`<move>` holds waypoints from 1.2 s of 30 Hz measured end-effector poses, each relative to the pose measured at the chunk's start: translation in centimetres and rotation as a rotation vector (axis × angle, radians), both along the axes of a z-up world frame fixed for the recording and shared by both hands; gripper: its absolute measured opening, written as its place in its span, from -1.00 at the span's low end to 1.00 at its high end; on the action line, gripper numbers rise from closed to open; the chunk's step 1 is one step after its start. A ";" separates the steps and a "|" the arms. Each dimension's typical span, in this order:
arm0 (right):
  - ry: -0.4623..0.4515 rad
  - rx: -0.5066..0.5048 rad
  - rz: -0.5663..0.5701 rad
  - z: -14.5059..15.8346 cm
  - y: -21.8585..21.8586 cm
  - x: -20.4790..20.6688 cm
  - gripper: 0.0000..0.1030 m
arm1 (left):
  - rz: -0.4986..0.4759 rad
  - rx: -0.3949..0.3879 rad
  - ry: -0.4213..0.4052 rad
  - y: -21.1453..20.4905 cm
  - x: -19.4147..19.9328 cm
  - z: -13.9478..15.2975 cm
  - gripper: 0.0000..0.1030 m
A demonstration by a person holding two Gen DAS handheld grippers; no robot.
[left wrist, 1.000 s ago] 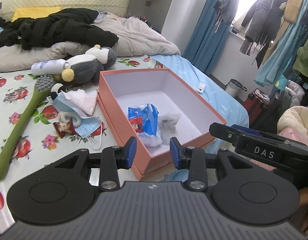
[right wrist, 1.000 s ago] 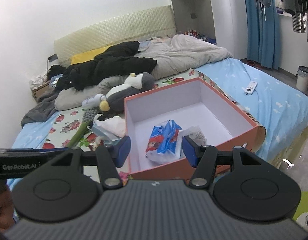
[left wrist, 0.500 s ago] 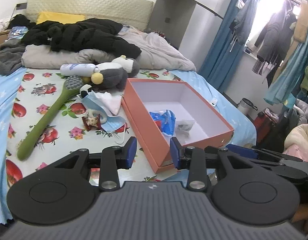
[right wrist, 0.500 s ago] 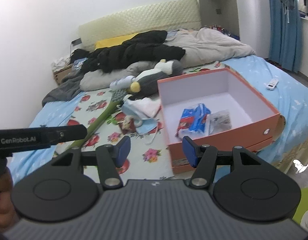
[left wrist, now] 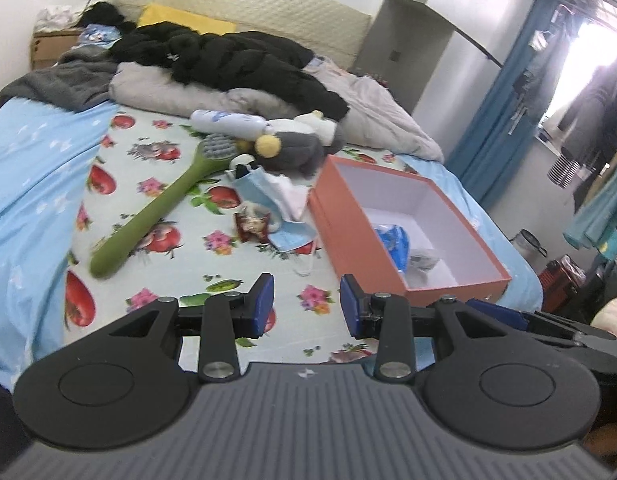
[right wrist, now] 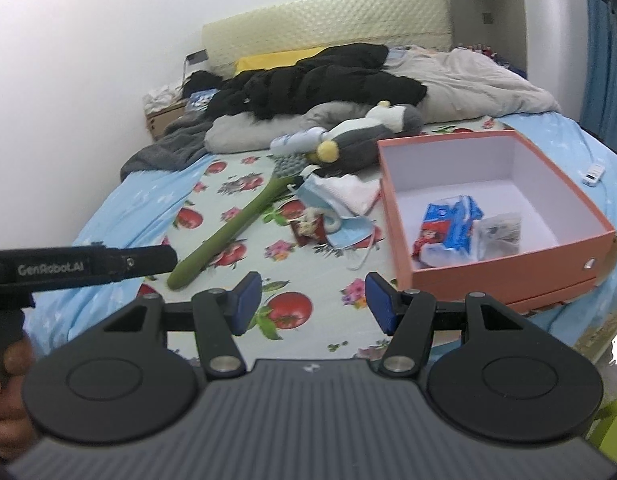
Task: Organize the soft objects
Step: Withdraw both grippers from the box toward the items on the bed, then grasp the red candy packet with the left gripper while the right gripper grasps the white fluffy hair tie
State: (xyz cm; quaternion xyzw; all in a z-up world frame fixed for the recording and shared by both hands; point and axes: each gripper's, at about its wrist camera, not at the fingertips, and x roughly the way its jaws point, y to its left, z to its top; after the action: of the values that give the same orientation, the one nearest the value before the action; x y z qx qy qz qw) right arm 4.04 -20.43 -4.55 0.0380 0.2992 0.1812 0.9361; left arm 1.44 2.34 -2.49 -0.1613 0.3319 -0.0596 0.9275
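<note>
**Soft items, bed, sorting part done**

Orange box on bed: holds blue tissue pack, likely sorted already. Just beside, loose: face mask, plush toy, green brush. Left hand-held gripper, right hand-held gripper: both part open, empty, apart from everything.

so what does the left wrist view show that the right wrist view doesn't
Only the left wrist view: hanging clothes by the bright window and a small bin on the floor.
Only the right wrist view: a white remote on the blue sheet, and a hand.
Both: the orange box, tissue pack, green brush, face mask and plush penguin.
</note>
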 end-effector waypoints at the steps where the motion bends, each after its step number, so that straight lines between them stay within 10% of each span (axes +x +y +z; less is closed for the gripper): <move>1: -0.001 -0.001 0.004 -0.2 0.3 0.1 0.16 | 0.006 -0.004 0.005 0.3 0.2 -0.3 -0.19; 22: 0.112 -0.008 0.002 -5.6 5.4 12.8 0.14 | 0.051 -0.077 0.129 4.8 14.6 -10.1 -0.18; 36: 0.190 0.021 -0.095 -9.6 8.3 23.4 -0.43 | 0.019 -0.137 0.146 5.8 24.2 -17.5 0.06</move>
State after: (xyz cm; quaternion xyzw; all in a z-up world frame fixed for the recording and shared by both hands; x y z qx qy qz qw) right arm 27.48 -12.08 -14.15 0.0787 0.3826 0.1353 0.9106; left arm 25.65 8.12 -20.00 -0.2315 0.3924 -0.0615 0.8881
